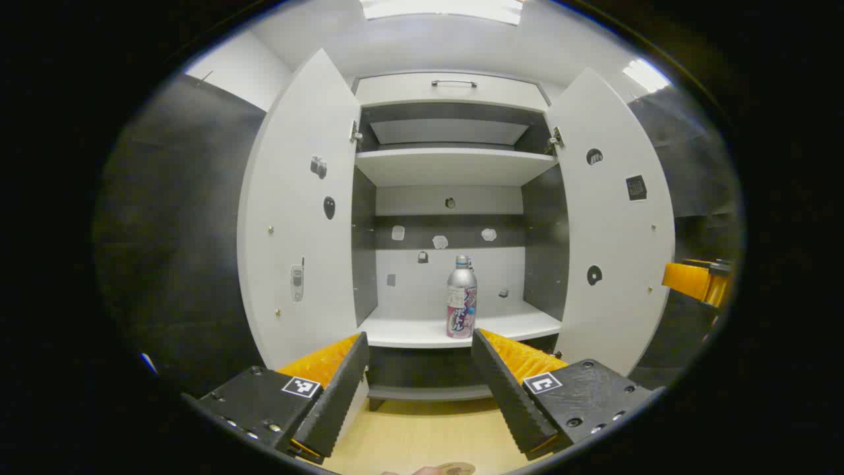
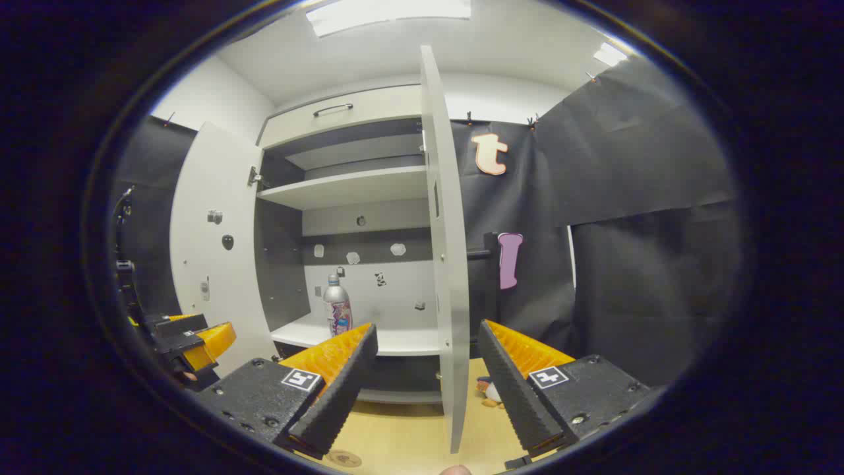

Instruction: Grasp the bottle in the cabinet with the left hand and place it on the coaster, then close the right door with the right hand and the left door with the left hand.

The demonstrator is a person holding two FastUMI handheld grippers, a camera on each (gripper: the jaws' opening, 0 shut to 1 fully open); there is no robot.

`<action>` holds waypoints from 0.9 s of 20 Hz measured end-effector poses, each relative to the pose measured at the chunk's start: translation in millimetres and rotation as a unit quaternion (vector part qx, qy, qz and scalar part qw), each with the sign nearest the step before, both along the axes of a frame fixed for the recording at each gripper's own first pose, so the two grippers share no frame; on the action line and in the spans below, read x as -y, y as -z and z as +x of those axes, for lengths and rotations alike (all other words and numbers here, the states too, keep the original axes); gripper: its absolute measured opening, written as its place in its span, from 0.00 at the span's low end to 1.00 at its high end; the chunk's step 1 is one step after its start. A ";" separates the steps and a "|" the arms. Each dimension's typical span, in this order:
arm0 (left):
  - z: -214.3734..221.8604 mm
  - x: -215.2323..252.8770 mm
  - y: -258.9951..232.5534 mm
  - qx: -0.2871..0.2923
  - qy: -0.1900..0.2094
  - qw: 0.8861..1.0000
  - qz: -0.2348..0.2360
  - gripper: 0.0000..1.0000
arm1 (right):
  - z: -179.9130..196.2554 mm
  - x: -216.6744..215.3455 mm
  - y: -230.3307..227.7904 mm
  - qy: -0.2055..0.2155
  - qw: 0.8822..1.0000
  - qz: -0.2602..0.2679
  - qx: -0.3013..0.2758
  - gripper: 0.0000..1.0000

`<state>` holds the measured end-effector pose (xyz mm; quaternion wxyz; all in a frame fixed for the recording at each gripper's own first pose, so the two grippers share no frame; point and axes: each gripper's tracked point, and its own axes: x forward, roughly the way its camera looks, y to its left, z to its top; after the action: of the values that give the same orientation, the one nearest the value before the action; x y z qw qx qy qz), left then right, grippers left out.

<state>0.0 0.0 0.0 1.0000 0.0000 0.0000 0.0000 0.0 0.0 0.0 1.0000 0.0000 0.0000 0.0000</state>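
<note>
A silver bottle with a coloured label stands upright on the cabinet's lower shelf, towards its front edge. My left gripper is open in front of the cabinet, short of the bottle and touching nothing. The left door and the right door both stand wide open. In the right gripper view the bottle shows inside, and the right door is edge-on just ahead of my open right gripper. A round coaster lies on the wooden tabletop below.
An upper shelf and a drawer with a metal handle sit above the bottle. Small stickers dot the doors and back wall. A small toy lies on the table by the right door's foot. The other gripper hovers at the left.
</note>
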 end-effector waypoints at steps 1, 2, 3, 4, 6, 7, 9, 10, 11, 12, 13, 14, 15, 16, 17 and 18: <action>-0.4 -1.2 0.2 -0.001 0.000 1.000 0.000 0.97 | -1.7 2.8 0.1 0.006 1.000 -0.003 -0.003 1.00; -1.4 -3.7 -1.0 -0.001 -0.002 1.000 0.001 0.97 | -3.4 5.9 2.8 0.011 1.000 -0.004 -0.007 1.00; -2.3 -5.6 -1.2 -0.003 -0.004 1.000 0.002 0.96 | -5.6 5.8 2.7 0.013 1.000 -0.003 -0.009 0.97; -2.7 -7.3 -1.9 -0.003 -0.006 1.000 0.002 0.96 | -6.6 7.2 4.1 0.016 1.000 -0.004 -0.011 0.99; -4.1 -9.6 -3.3 -0.002 -0.007 1.000 0.001 0.97 | -9.2 7.5 5.2 0.018 1.000 -0.005 -0.014 1.00; -4.9 -10.2 -3.8 -0.002 -0.008 1.000 0.001 0.97 | -10.1 7.1 5.4 0.018 1.000 -0.005 -0.015 1.00; -5.6 -11.1 -4.3 -0.003 -0.009 1.000 0.003 0.97 | -12.9 7.1 6.4 0.019 1.000 -0.007 -0.017 1.00; -5.3 -10.9 -3.2 -0.003 -0.008 1.000 0.003 0.97 | -13.0 6.7 7.2 0.020 1.000 -0.007 -0.018 1.00; -5.5 -8.9 -1.6 -0.006 -0.006 1.000 0.003 0.97 | -13.8 6.3 7.5 0.019 1.000 -0.007 -0.019 1.00; -6.1 -7.8 -0.5 -0.008 -0.006 1.000 0.003 0.97 | -14.1 6.7 9.8 0.019 1.000 -0.008 -0.021 0.99; -5.3 -6.9 1.0 -0.010 -0.006 1.000 0.003 0.97 | -14.3 7.3 9.2 0.019 1.000 -0.008 -0.021 1.00; -3.3 -6.3 1.8 -0.010 -0.006 1.000 0.003 0.97 | -14.4 8.8 9.0 0.020 1.000 -0.008 -0.020 1.00; -1.9 -3.8 2.7 -0.013 -0.004 1.000 0.002 0.96 | -14.2 9.4 8.7 0.018 1.000 -0.007 -0.019 0.98; -0.6 -0.6 3.2 -0.013 -0.002 1.000 0.002 0.97 | -14.1 8.3 10.1 0.015 1.000 -0.005 -0.020 1.00; 2.2 2.0 4.2 -0.016 0.000 1.000 0.001 0.96 | -14.0 7.6 10.9 0.011 1.000 -0.007 -0.022 0.98; 5.0 5.0 4.9 -0.017 0.004 1.000 -0.001 0.96 | -14.7 8.8 12.5 0.010 1.000 -0.008 -0.024 0.98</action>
<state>5.0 -5.0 -4.9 0.9998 -0.0006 0.0171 -0.0037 -14.7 -8.8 -12.5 0.9996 -0.0085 0.0237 -0.0097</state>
